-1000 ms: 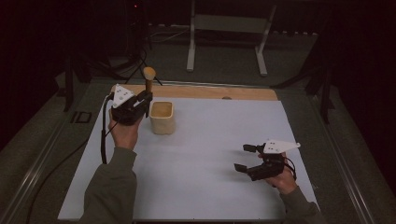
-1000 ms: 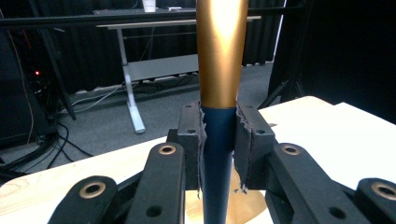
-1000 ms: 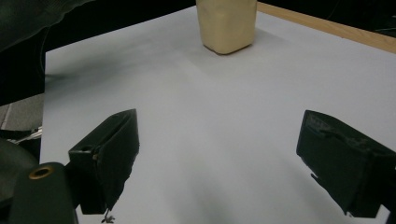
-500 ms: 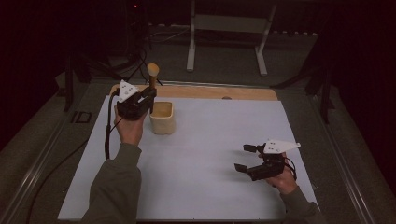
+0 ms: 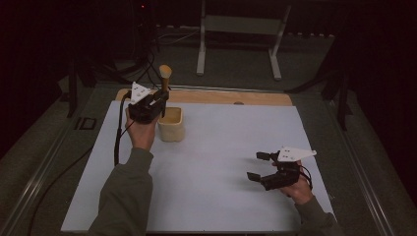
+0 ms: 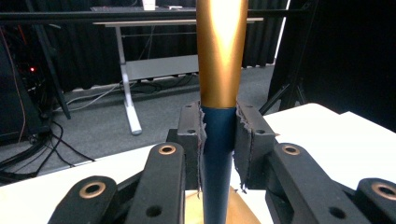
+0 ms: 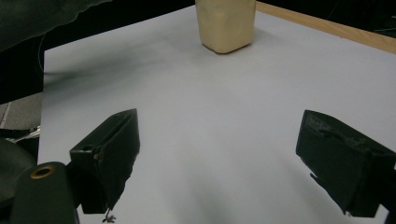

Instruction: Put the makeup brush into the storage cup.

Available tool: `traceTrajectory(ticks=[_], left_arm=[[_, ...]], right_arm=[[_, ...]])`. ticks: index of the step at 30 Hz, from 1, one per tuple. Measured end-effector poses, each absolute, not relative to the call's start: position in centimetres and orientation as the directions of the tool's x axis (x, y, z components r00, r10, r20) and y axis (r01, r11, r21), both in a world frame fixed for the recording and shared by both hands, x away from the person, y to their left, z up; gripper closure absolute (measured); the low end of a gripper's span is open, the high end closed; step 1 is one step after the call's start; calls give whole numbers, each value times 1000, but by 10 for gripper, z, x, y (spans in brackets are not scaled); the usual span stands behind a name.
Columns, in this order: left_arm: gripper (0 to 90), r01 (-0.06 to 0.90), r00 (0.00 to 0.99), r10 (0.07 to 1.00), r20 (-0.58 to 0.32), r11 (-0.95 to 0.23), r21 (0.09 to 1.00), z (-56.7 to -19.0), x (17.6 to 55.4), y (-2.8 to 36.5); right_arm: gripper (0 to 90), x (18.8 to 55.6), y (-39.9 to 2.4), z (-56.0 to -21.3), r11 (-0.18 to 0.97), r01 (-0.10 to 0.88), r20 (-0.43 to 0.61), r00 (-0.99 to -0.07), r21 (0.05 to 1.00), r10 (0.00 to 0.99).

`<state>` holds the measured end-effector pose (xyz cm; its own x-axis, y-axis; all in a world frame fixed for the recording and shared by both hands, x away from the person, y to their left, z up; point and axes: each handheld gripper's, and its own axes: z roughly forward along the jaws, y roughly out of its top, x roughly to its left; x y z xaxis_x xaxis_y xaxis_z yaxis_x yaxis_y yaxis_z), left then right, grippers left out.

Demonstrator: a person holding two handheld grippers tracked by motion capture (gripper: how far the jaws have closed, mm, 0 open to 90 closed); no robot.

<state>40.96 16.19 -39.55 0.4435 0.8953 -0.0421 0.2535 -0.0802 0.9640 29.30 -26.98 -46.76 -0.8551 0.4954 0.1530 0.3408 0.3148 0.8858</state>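
One cup (image 5: 171, 125); one brush (image 5: 164, 78); two grippers: left gripper (image 5: 156, 102), right gripper (image 5: 258, 166).

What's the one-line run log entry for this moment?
left gripper: shut on brush, upright over cup | right gripper: open, idle above mat

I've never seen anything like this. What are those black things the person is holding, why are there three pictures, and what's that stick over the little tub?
Each hand holds a hand-operated claw with two black jaws and its own small camera. One picture looks down on the white table from above; the other two look along each claw's jaws. The left claw is clamped shut on a brush-like tool, gold above and dark blue where the pads grip it, held upright at the cream tub; from above I can't tell whether its lower end is inside. What the top end is I can't make out. The right claw sits low over the bare table with its jaws wide open, holding nothing.
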Motion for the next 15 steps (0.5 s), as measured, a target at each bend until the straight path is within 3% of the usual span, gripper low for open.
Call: traceTrajectory(ticks=[15], left_arm=[[750,271,431,900,-55,-71,960,-402,418,161]], right_arm=[[134,294,-269,-469,321,342,153,-858,883,491]])
